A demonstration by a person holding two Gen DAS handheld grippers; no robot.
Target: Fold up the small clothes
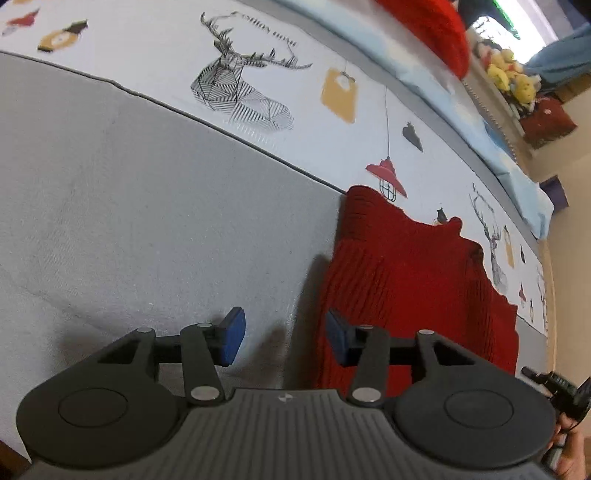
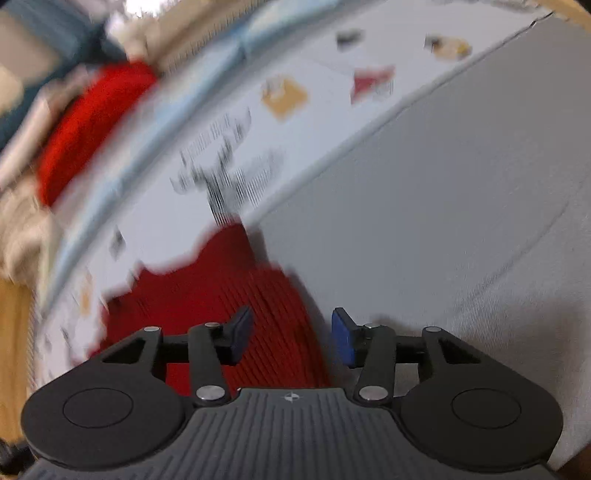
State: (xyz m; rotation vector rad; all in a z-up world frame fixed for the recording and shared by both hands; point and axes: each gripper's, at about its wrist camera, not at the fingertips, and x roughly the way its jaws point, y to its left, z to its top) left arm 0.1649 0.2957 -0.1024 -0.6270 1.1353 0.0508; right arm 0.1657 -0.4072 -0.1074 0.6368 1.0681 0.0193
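Observation:
A dark red knitted garment (image 1: 413,280) lies folded flat on the bed, across the edge between the grey sheet (image 1: 147,221) and the white printed sheet (image 1: 258,74). My left gripper (image 1: 285,341) is open and empty, just above the grey sheet at the garment's left edge. In the blurred right wrist view the same garment (image 2: 229,295) lies under my right gripper (image 2: 291,336), which is open and empty over its right edge. The grey sheet (image 2: 443,221) fills the right side.
A bright red cloth (image 1: 432,33) lies at the far side of the bed and also shows in the right wrist view (image 2: 88,122). Stuffed toys (image 1: 509,74) sit on a shelf beyond. The other gripper's handle (image 1: 554,384) shows at the right.

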